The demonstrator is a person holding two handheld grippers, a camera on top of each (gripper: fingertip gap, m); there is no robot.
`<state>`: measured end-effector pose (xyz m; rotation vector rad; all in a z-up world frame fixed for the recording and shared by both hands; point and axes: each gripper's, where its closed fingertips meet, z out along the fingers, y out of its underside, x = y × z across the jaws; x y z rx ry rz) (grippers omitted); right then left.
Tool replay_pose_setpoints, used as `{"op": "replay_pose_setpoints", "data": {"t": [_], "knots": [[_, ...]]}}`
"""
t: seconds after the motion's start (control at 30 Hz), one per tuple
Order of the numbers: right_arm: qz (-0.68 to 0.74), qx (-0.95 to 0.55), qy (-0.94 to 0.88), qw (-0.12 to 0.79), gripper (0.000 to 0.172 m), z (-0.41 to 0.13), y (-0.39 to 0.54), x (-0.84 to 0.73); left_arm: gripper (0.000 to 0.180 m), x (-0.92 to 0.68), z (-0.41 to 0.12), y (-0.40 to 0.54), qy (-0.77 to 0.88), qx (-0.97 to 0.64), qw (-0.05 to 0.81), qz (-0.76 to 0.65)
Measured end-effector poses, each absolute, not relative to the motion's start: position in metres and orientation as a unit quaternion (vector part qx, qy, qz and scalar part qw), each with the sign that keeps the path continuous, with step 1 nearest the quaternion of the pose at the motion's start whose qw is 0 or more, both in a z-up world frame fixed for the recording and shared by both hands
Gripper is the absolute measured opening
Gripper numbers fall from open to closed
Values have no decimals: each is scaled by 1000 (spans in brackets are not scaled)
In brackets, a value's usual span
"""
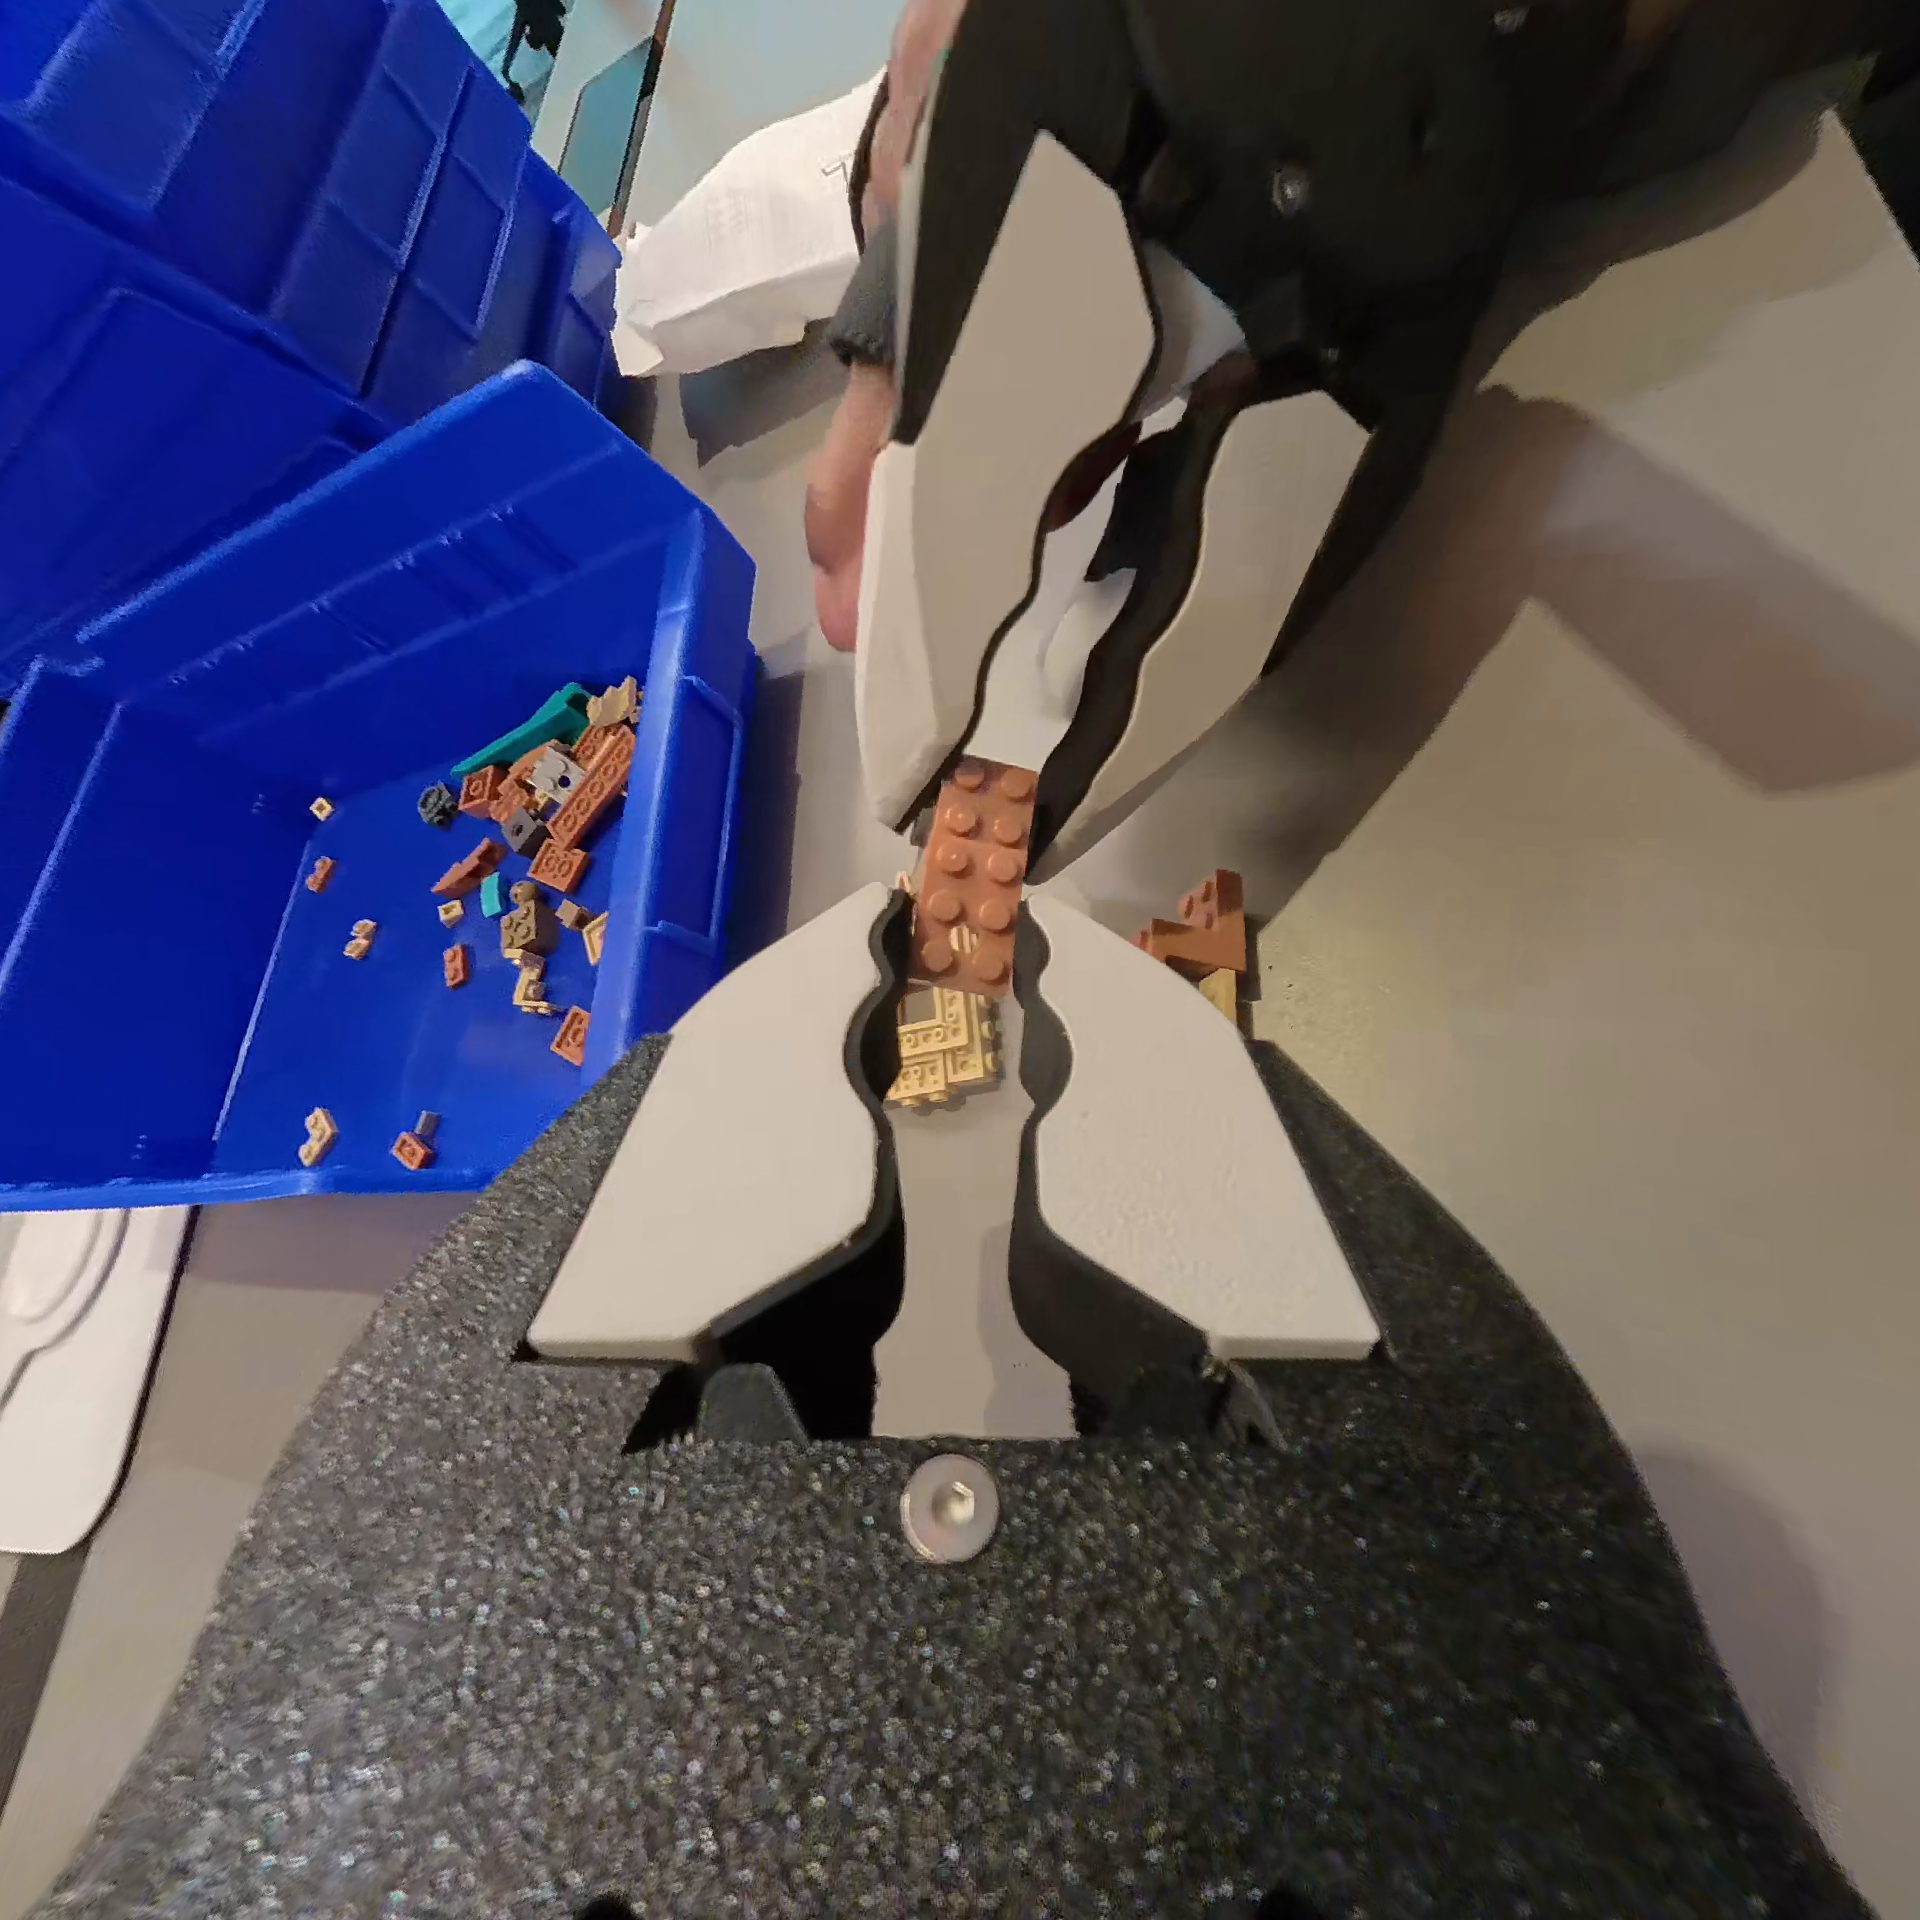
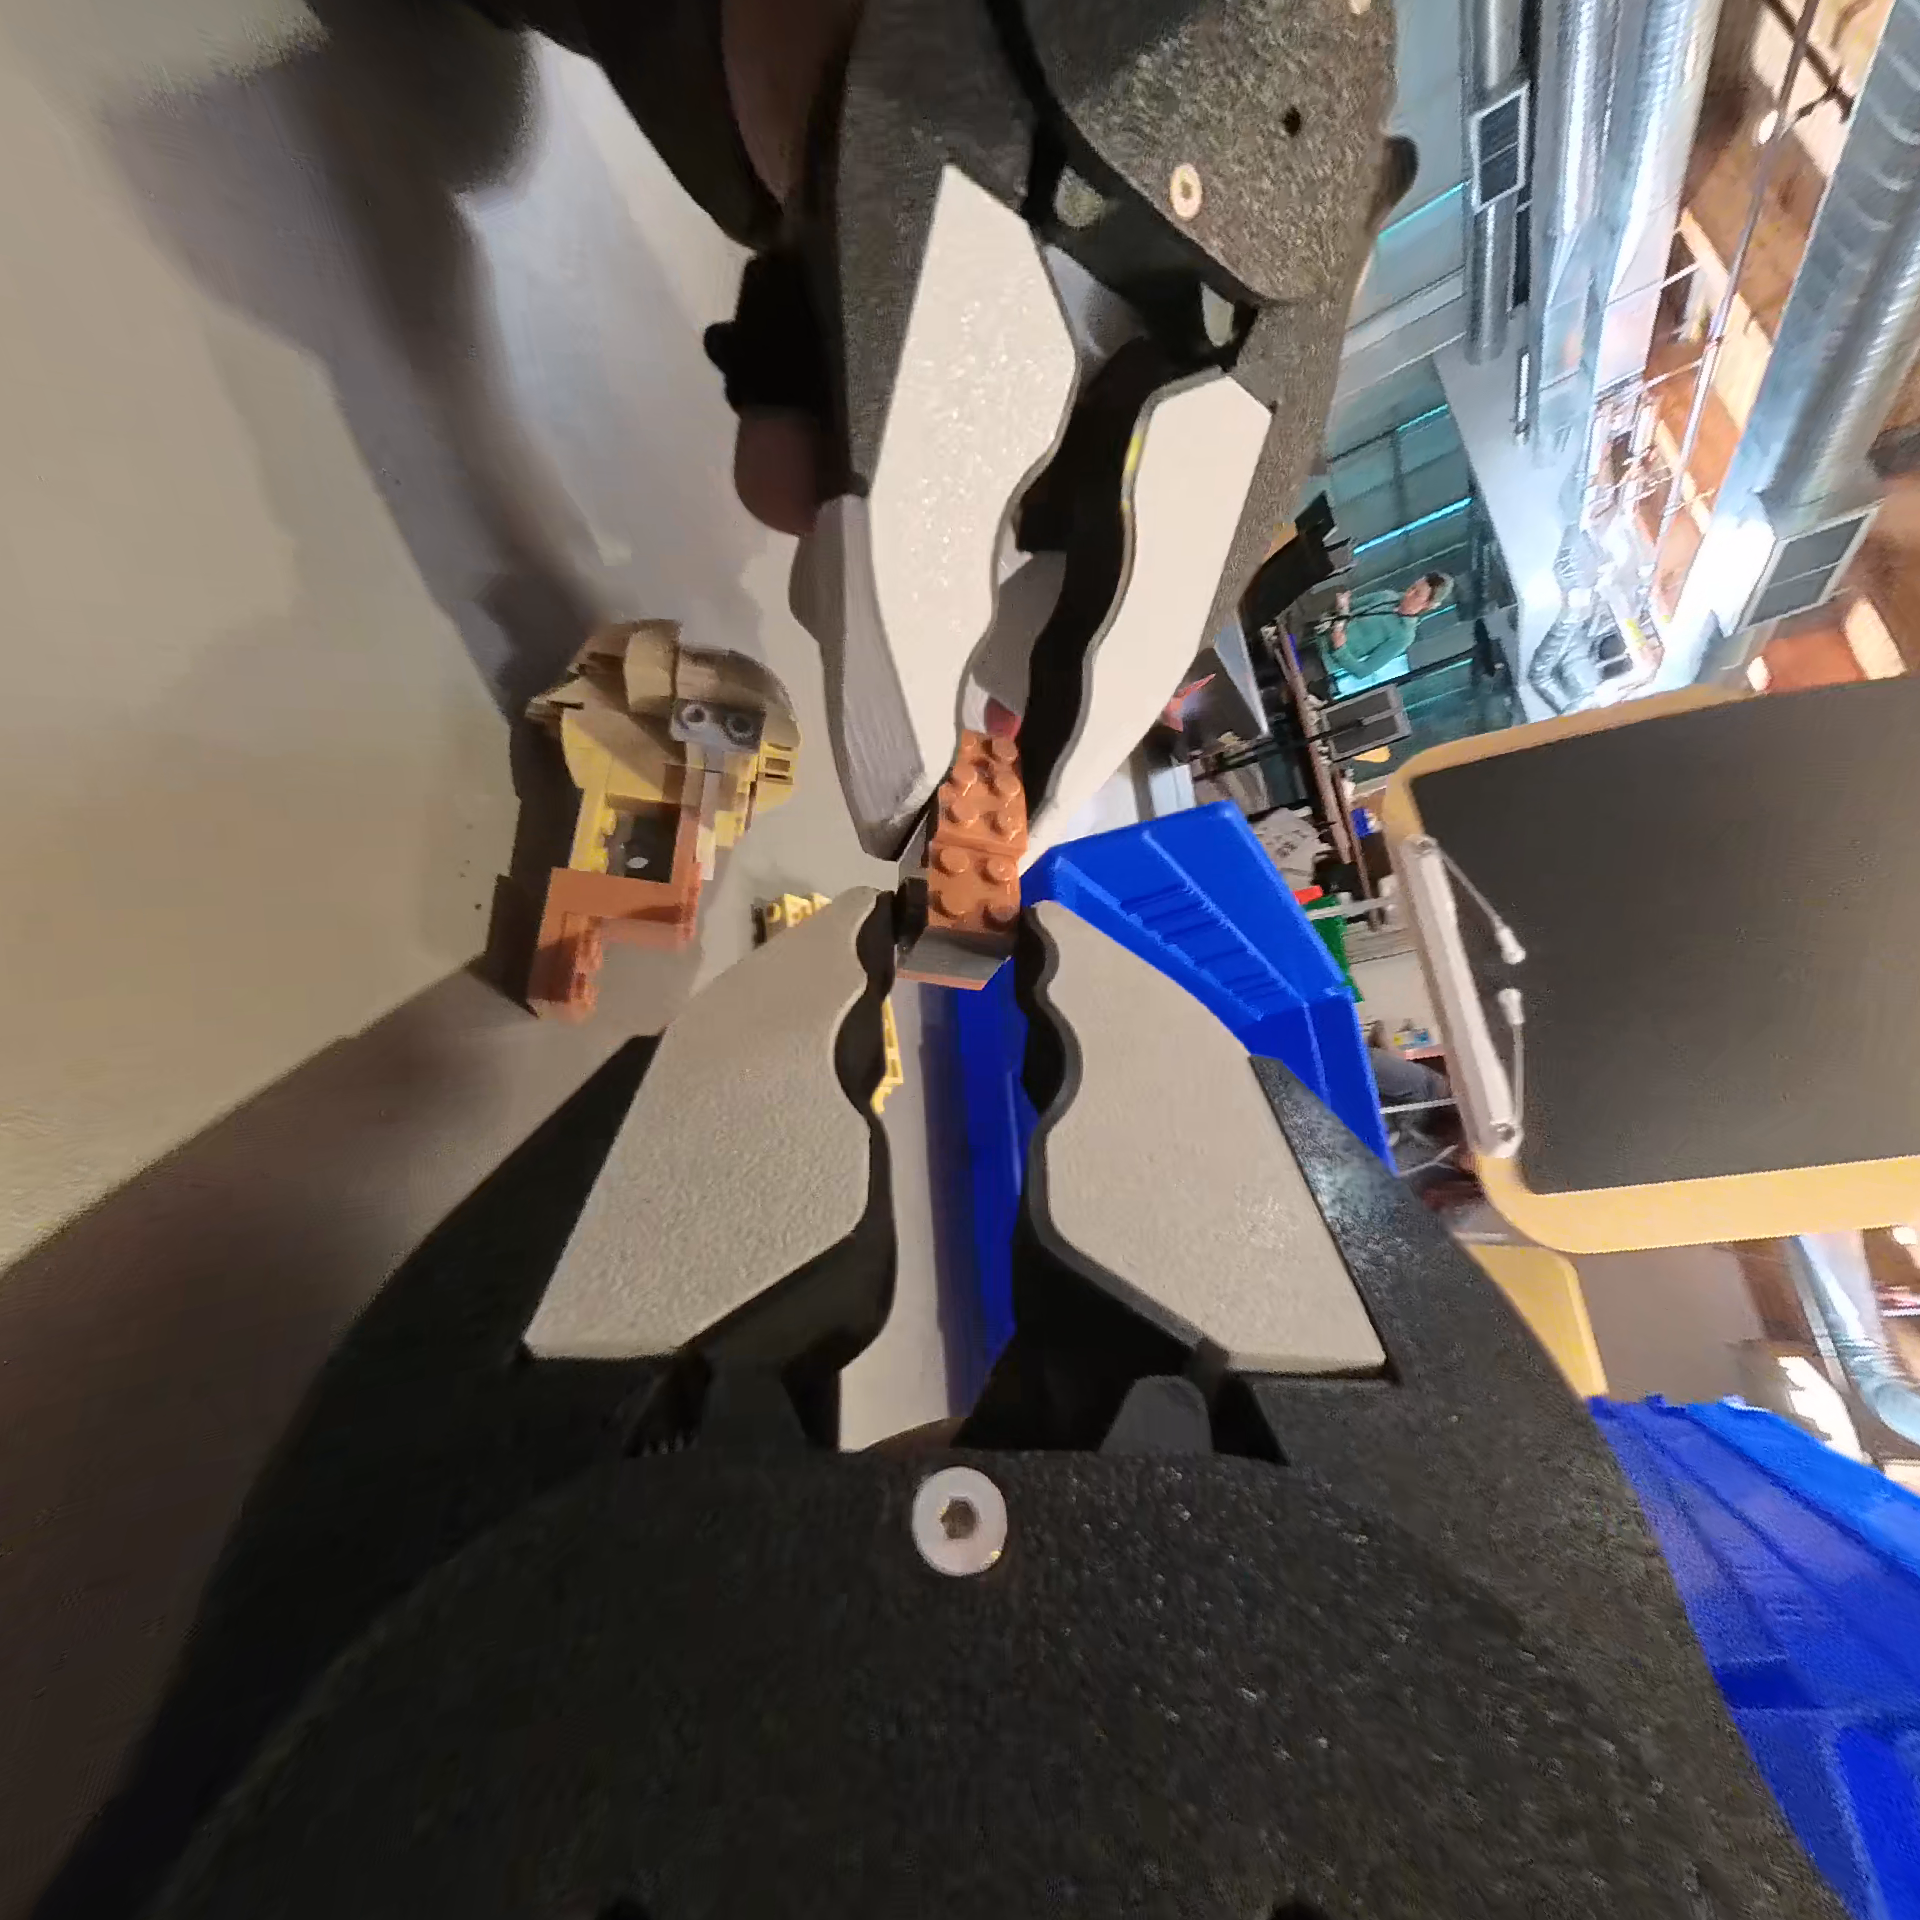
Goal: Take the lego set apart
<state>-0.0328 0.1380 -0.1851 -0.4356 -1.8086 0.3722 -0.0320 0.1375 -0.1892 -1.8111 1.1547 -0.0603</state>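
Both grippers hold the same brown studded brick piece (image 1: 971, 883) above the grey table, one at each end. In the left wrist view my left gripper (image 1: 961, 920) is shut on its near end, and a tan brick cluster (image 1: 940, 1049) sits under the brick between the fingers. My right gripper (image 1: 971, 821) comes in from above and is shut on the far end. In the right wrist view my right gripper (image 2: 961, 920) clamps the brown piece (image 2: 977, 852), which has a grey part at its near end. The left gripper (image 2: 966, 821) grips the other end from above.
A blue bin (image 1: 665, 790) with several loose small bricks (image 1: 520, 831) stands to the left, with more blue bins (image 1: 260, 208) behind it. Small brown pieces (image 1: 1195, 925) lie on the table. A tan, yellow and brown brick model (image 2: 644, 790) lies on the table. A black-topped table (image 2: 1662, 935) stands beyond. Less than 4 cm separates the two grippers' tips.
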Motion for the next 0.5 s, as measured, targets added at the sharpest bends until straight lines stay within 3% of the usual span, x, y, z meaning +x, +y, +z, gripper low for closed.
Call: {"op": "replay_pose_setpoints", "data": {"t": [0.33,0.5], "knots": [[48,-106,-751,650,21,-176,140,-33,13,-30,-194,136,435,-771,456,-90],[104,-152,-753,632,21,-176,143,-35,14,-31,-193,138,443,-761,468,-77]]}}
